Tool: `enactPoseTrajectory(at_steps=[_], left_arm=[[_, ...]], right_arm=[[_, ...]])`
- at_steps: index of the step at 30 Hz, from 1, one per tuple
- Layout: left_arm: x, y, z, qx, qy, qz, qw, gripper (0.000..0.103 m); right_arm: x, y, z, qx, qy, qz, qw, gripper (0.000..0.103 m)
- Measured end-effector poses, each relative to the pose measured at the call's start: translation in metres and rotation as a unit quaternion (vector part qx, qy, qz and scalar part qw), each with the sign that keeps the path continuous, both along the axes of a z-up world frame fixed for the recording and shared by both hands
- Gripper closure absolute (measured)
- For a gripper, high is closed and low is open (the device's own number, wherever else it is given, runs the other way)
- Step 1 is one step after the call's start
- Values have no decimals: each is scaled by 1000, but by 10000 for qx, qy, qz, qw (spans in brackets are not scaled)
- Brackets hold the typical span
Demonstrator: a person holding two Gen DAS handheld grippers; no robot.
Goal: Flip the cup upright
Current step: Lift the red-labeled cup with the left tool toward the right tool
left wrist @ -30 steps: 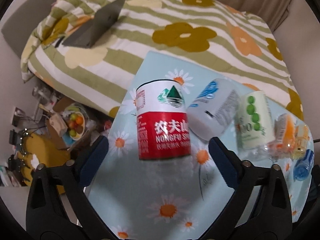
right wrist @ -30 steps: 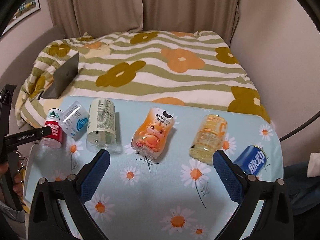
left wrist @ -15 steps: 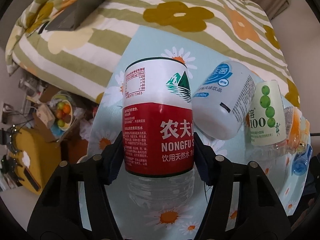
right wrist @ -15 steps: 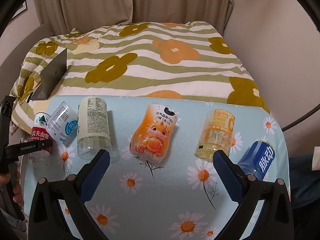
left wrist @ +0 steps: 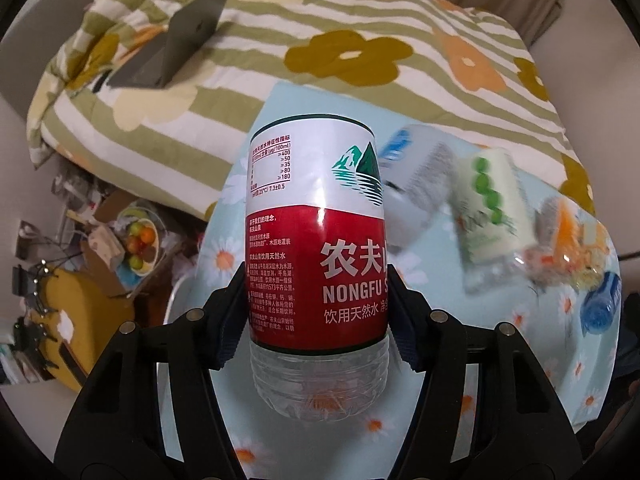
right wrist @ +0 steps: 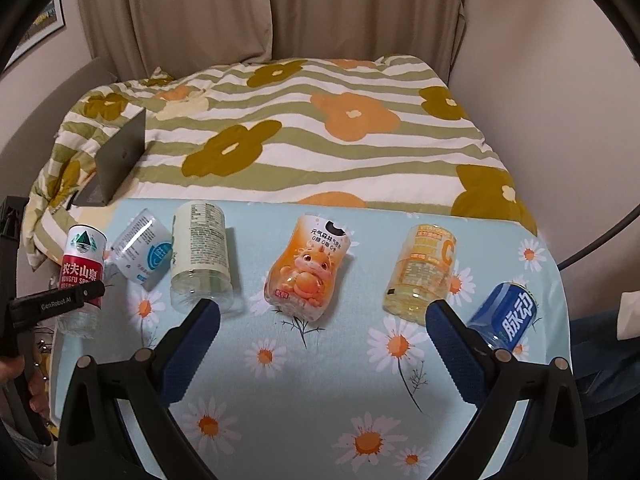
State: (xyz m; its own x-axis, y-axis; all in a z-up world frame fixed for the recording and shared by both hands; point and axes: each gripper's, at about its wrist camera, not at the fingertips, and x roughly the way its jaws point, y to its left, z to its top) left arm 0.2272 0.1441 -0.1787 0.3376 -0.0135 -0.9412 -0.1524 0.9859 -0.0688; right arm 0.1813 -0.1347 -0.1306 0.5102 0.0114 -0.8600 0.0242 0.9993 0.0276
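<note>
Red-and-white labelled clear plastic cup (left wrist: 316, 256), cut from a water bottle, sits centre frame in my left gripper (left wrist: 318, 312), pads clamped on its lower label. It looks light, thin-walled and crushable, so I'd grip gently. My right gripper (right wrist: 322, 340) hangs wide open over the daisy-print blue tablecloth (right wrist: 320, 400).
</note>
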Motion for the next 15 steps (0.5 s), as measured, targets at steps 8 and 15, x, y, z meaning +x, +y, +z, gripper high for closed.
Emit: enactPoseTrajectory(at_steps=[8, 15], left_arm=[[-47, -62, 30, 83, -291, -349, 9989, 36], [-85, -124, 27, -58, -259, -629, 9977, 36]], right_arm=[[-33, -33, 19, 162, -247, 94, 9995, 0], [-70, -70, 26, 200, -381, 124, 9990, 0]])
